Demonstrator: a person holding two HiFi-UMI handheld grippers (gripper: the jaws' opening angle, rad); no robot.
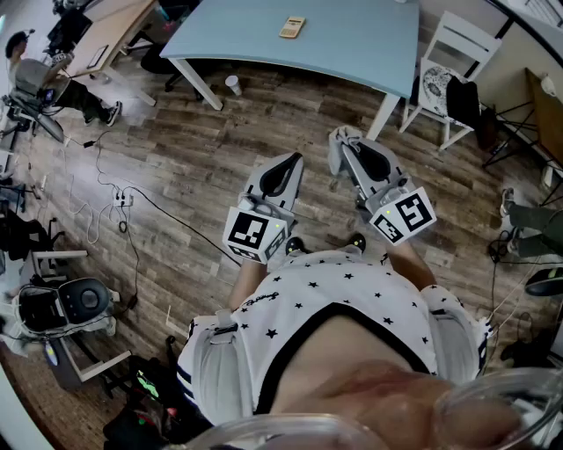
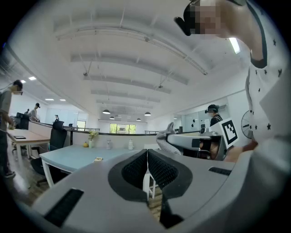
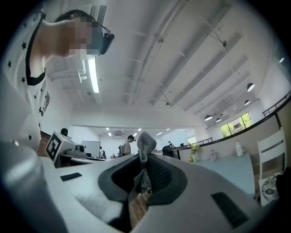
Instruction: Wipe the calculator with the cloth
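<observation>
The calculator [image 1: 293,26], small and tan, lies on the far side of a light blue table [image 1: 352,48]; in the left gripper view the calculator [image 2: 97,159] is a small speck on that table [image 2: 68,157]. Both grippers are held close to my body, well short of the table and above the wooden floor. My left gripper [image 1: 288,159] [image 2: 147,152] is shut with nothing in it. A grey cloth [image 3: 145,143] [image 2: 166,138] sticks up from my right gripper [image 1: 343,139] [image 3: 144,159], which is shut on it.
A white chair [image 1: 450,53] with a bag stands right of the table. A paper cup [image 1: 233,84] sits on the floor by a table leg. Cables [image 1: 119,198] trail over the floor at left, where a wooden desk [image 1: 110,26] and seated people are.
</observation>
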